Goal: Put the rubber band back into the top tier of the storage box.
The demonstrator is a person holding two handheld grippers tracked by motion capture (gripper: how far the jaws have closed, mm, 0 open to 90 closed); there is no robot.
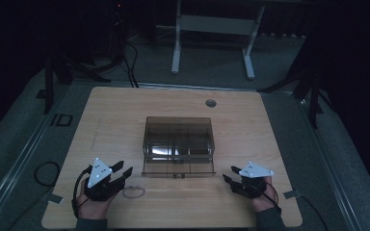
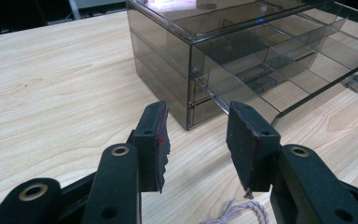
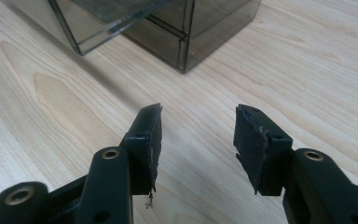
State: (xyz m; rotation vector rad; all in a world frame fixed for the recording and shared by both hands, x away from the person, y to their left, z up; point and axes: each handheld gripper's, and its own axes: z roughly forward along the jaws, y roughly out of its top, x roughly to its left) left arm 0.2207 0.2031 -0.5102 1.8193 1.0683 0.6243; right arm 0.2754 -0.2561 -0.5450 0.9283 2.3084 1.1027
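Smoky clear plastic box (image 1: pixel 178 147) with inner dividers sits mid-table (image 1: pixel 115 110), a drawer pulled partly out toward the near edge. Left gripper (image 1: pixel 123 172) and right gripper (image 1: pixel 229 176) rest by the near corners, jaws released and empty, flanking the box; a string loop (image 1: pixel 134 192) lies beside the left one

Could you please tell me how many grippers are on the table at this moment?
2. The left gripper rests near the table's front left corner, and the right gripper near its front right corner, each with open jaws, on either side of the smoky plastic drawer box.
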